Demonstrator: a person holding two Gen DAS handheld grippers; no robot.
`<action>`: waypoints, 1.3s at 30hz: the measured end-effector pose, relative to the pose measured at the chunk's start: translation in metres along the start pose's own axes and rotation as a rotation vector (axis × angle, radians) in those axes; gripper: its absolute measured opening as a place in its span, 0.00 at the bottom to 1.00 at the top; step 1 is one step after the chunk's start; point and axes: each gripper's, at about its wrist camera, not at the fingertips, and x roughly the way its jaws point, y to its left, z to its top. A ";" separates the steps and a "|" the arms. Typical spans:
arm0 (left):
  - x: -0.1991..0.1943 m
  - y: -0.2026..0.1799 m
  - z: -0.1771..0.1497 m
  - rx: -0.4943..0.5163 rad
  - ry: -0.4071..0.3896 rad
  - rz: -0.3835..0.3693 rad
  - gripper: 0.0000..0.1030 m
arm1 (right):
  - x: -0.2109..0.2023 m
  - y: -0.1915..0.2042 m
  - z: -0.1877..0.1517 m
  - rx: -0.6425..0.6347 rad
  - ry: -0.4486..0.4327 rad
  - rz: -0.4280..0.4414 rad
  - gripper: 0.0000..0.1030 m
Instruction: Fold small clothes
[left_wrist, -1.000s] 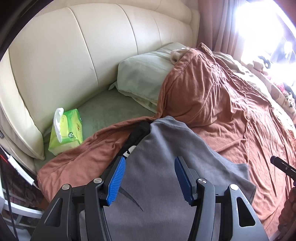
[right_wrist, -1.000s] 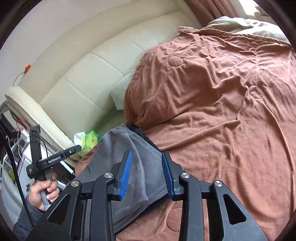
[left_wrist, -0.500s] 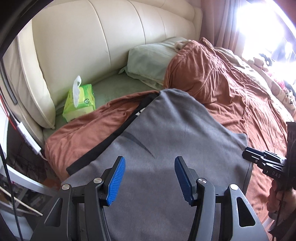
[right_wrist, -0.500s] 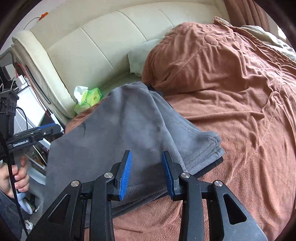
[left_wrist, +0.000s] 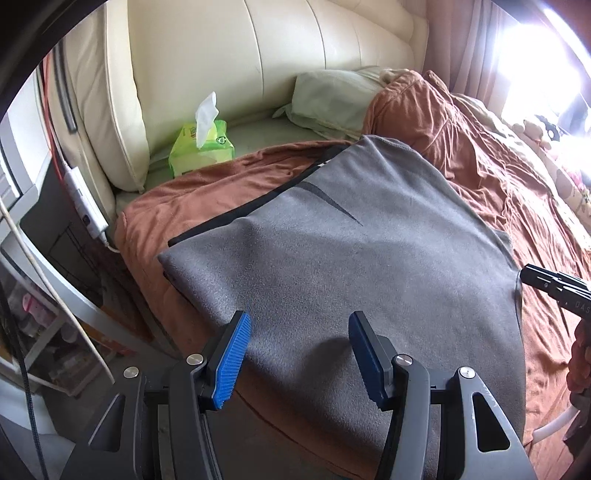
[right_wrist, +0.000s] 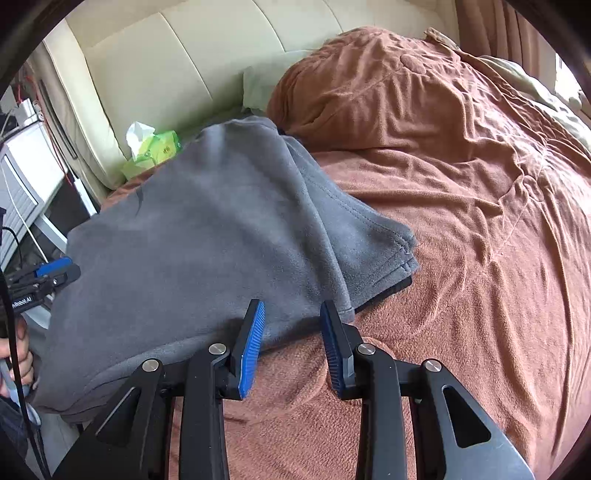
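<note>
A grey fleece garment (left_wrist: 332, 240) lies spread flat on the brown blanket (left_wrist: 509, 177) at the bed's near corner, with a black layer showing under its left edge. It also shows in the right wrist view (right_wrist: 207, 240), its hem corner pointing right. My left gripper (left_wrist: 295, 354) is open and empty, hovering over the garment's near edge. My right gripper (right_wrist: 291, 339) is open and empty above the garment's near right edge. Each gripper's tip shows in the other's view, the right one (left_wrist: 554, 286) and the left one (right_wrist: 44, 275).
A green tissue pack (left_wrist: 201, 147) sits by the cream padded headboard (left_wrist: 258, 55). A pale pillow (left_wrist: 332, 99) lies under the blanket's top. The bed edge drops off at left toward a white shelf and cables (left_wrist: 77, 192). A bright window is at right.
Both grippers have drawn back toward the bed's near edge. More of the grey garment shows, now spread flatter. Both grippers stay open.
</note>
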 end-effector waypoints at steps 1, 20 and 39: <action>-0.004 -0.003 -0.001 0.004 -0.008 -0.007 0.56 | -0.007 0.004 -0.001 -0.006 -0.020 0.025 0.27; -0.030 -0.035 -0.047 -0.006 -0.042 -0.124 0.56 | -0.015 0.098 -0.039 -0.200 -0.019 0.144 0.29; -0.031 -0.046 -0.091 -0.048 0.031 -0.204 0.55 | -0.013 0.095 -0.076 -0.174 0.109 0.153 0.32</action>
